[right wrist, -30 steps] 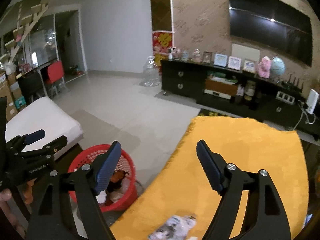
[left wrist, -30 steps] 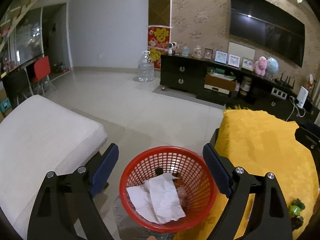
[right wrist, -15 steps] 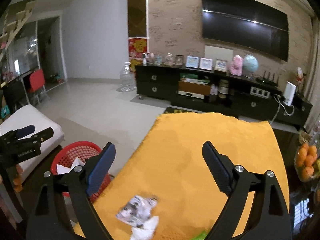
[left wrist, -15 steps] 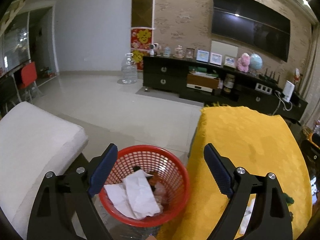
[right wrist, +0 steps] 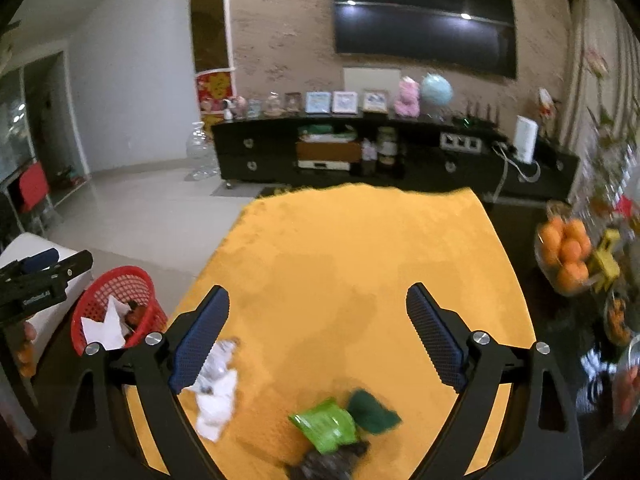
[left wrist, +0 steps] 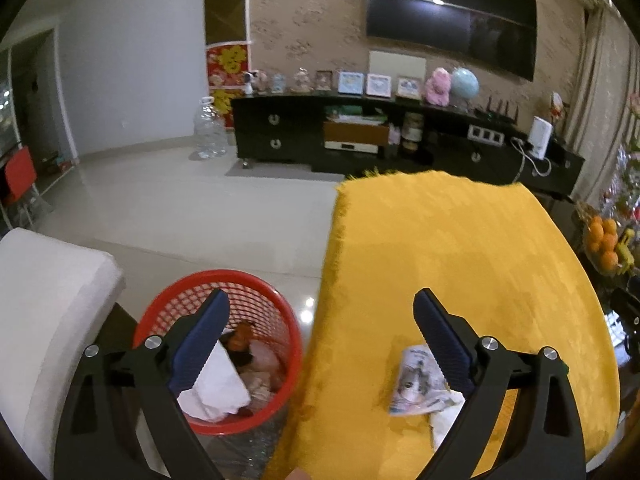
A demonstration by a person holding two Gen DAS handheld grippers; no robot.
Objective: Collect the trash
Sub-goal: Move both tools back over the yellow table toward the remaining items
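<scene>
While both grippers hang over the yellow-covered table point(right wrist: 360, 248), the left gripper point(left wrist: 320, 336) and right gripper point(right wrist: 318, 320) have their fingers spread and opening wider, with nothing gripped. A printed wrapper point(left wrist: 416, 380) and white crumpled paper point(right wrist: 216, 400) lie near the table's near left edge, a green wrapper point(right wrist: 326, 424) by the near edge. Off the table's left edge, a red basket point(left wrist: 256, 284) holds paper beside a white cushion point(left wrist: 48, 292). A fruit bowl point(right wrist: 568, 252) sits right.
</scene>
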